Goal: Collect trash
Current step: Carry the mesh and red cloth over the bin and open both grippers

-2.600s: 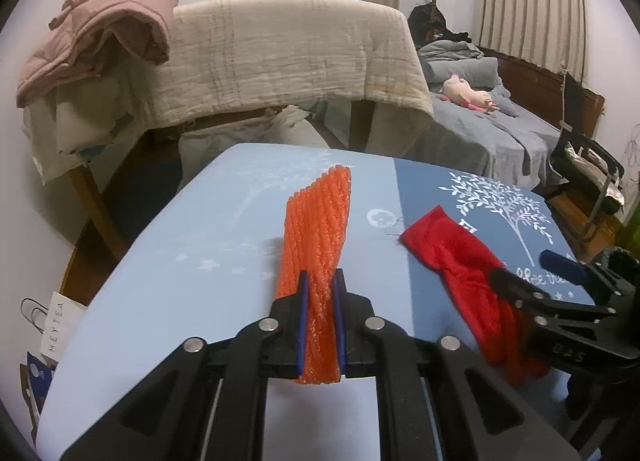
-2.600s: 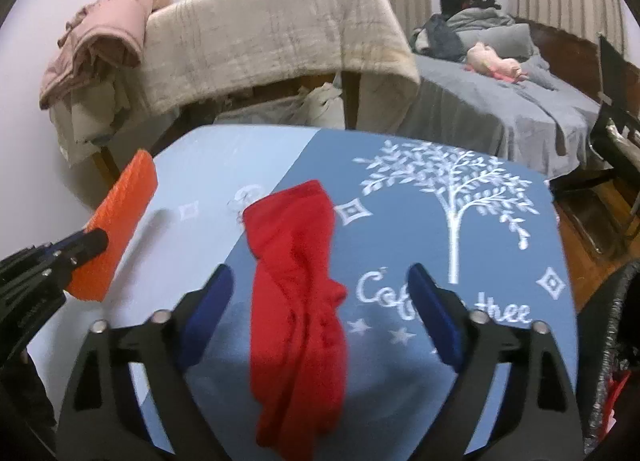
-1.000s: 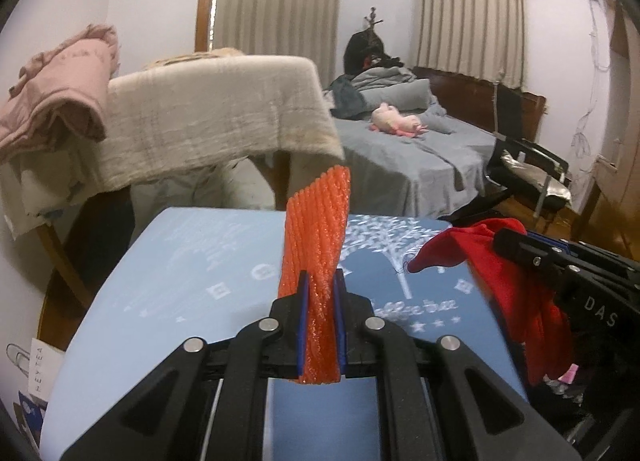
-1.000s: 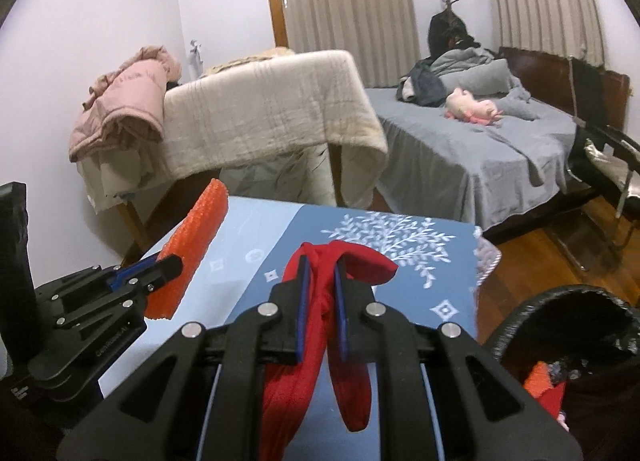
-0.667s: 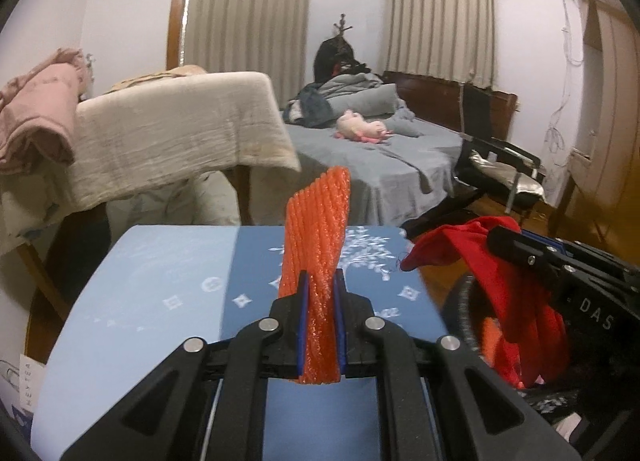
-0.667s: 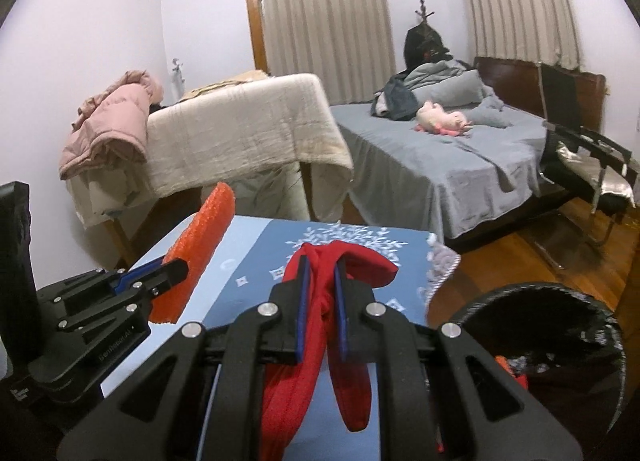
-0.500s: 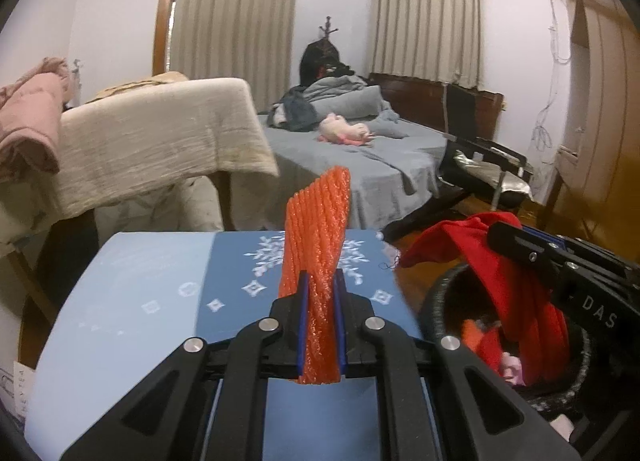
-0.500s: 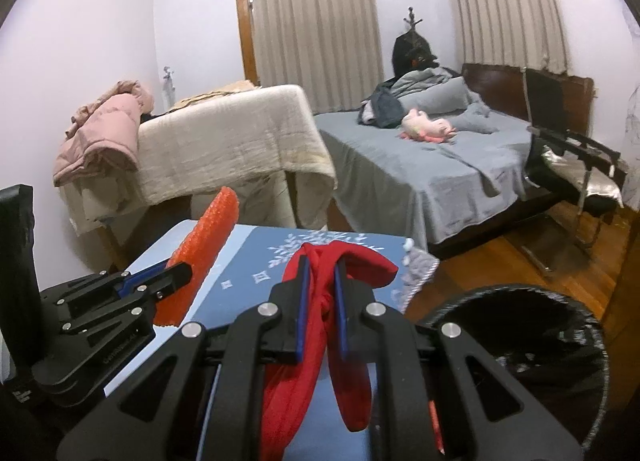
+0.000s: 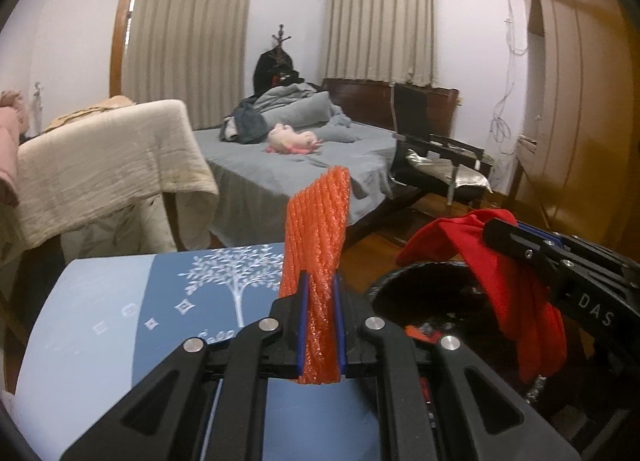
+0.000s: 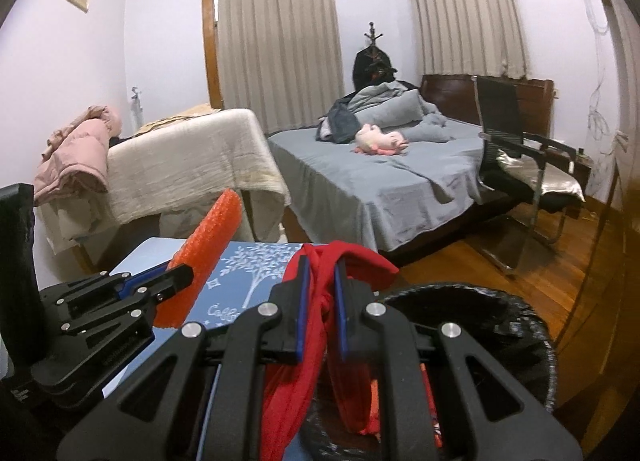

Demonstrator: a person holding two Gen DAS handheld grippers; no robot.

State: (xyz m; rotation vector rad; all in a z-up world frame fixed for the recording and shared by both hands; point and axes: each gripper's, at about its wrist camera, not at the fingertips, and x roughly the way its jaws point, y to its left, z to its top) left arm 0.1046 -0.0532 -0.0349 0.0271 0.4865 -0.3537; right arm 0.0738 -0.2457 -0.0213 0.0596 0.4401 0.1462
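Black bin [image 9: 460, 285] beside the blue table [image 9: 120, 301] is my biggest container; I see red and orange scraps at its bottom. My right hand-held gripper [image 10: 320, 301] is clamped on a red cloth [image 10: 304, 381], which hangs above the bin's rim. My left hand-held gripper [image 9: 319, 317] is clamped on an orange foam net [image 9: 316, 229], upright over the table's edge.
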